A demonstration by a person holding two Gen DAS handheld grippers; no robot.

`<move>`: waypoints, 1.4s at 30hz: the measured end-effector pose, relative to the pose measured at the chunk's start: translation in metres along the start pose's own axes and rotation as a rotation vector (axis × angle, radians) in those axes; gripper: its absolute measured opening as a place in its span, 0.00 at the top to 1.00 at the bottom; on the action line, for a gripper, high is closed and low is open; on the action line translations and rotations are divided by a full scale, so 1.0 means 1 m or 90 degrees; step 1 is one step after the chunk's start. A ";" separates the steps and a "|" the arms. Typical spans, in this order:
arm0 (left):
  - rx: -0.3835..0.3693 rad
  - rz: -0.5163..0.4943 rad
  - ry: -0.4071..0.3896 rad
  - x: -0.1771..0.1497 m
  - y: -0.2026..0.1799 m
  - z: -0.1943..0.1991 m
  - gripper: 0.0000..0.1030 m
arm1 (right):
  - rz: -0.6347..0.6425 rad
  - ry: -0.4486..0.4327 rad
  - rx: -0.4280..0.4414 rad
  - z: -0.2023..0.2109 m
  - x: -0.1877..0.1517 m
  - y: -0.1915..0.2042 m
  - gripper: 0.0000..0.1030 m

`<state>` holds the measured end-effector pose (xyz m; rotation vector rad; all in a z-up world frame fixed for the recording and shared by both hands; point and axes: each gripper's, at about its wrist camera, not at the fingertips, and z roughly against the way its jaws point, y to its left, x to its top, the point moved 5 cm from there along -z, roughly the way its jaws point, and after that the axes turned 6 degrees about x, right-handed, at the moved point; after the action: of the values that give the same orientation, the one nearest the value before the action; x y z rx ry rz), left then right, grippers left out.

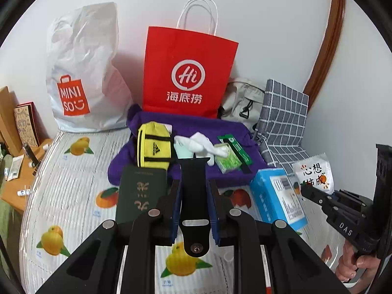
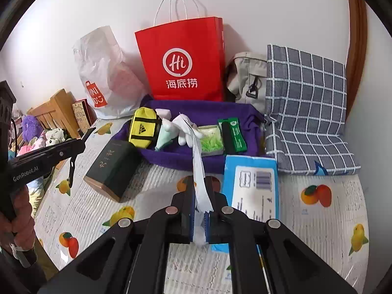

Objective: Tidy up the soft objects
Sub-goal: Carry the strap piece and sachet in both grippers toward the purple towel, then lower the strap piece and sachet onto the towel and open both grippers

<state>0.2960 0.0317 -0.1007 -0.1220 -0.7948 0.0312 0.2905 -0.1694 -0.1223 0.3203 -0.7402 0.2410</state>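
Gripping a black watch strap between the jaws of my left gripper, I am holding it above the fruit-print bed sheet. My right gripper is pinching a white paper strip, jaws closed on it. Just beyond both sets of jaws a purple towel is lying with a yellow pouch, white gloves and a green packet on it. Right of my right jaws a blue box is resting; left of them, a dark green box.
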 end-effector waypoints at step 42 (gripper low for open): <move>0.029 0.022 -0.025 0.111 0.010 -0.080 0.81 | -0.002 -0.015 -0.005 -0.086 0.125 -0.043 0.94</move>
<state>0.4313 0.0418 -0.0787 -0.0921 -0.8306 0.0855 0.4466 -0.1645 -0.1042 0.3176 -0.7641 0.2311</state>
